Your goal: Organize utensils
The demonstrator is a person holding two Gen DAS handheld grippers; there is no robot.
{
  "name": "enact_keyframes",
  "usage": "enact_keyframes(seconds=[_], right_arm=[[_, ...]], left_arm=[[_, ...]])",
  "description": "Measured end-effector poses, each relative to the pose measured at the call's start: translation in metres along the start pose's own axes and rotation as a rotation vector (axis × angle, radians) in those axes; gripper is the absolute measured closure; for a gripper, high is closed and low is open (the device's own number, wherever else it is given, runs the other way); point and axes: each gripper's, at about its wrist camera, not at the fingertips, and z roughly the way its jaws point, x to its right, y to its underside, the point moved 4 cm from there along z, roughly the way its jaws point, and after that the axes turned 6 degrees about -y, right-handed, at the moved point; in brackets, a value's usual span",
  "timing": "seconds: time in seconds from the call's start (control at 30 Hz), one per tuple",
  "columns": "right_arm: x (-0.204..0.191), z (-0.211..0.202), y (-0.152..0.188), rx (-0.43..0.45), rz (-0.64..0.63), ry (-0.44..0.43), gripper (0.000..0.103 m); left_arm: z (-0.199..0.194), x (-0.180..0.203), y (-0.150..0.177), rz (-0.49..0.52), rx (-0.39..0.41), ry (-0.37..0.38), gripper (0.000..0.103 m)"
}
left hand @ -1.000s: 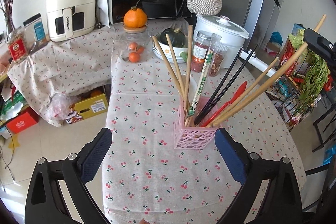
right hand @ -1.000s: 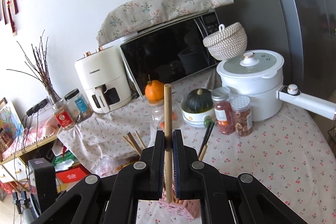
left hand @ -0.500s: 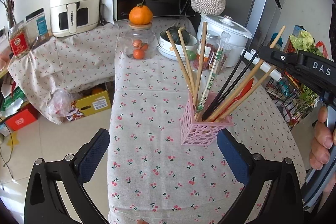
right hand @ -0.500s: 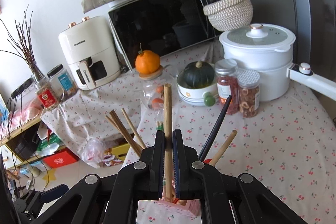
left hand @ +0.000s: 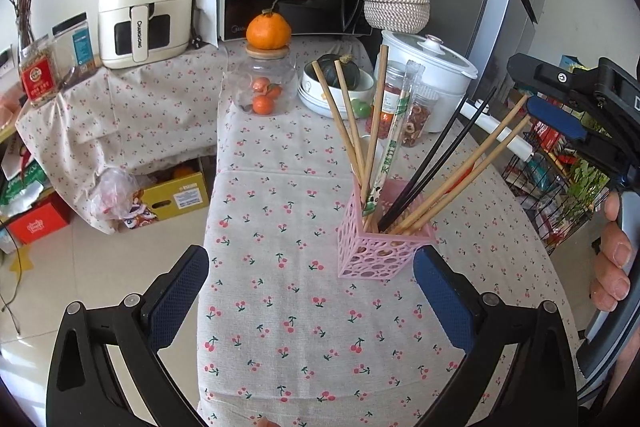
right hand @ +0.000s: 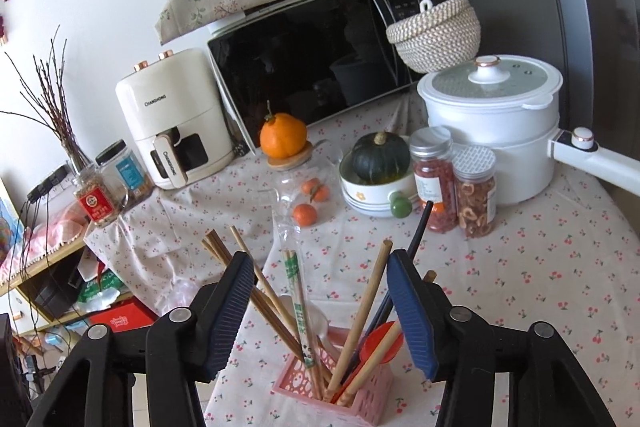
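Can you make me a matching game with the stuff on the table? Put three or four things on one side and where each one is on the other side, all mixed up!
Things:
1. big orange
2. dark green squash
3. wooden chopsticks
4. woven basket

Places:
A. in the pink holder
B. on the wooden lid of the clear jar
C. beside the microwave, behind the white pot
D. in the white bowl

Pairs: 1-B, 2-D, 3-A, 4-C
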Motion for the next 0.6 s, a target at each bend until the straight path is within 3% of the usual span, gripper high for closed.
enact_keyframes(seconds=[0.33,0.6], right_arm=[[0.007,-0.053,-0.006,0.036,-0.070,0.063,0.010],[0.029,-0.086,0.010,-0.006,-0.080,0.171,0.003]], left_arm=[[-0.020,0.022,0.005,0.019,0.014,0.033,0.000],[-0.060,0.046,0.007,0.047,0.095,0.046,0.000]])
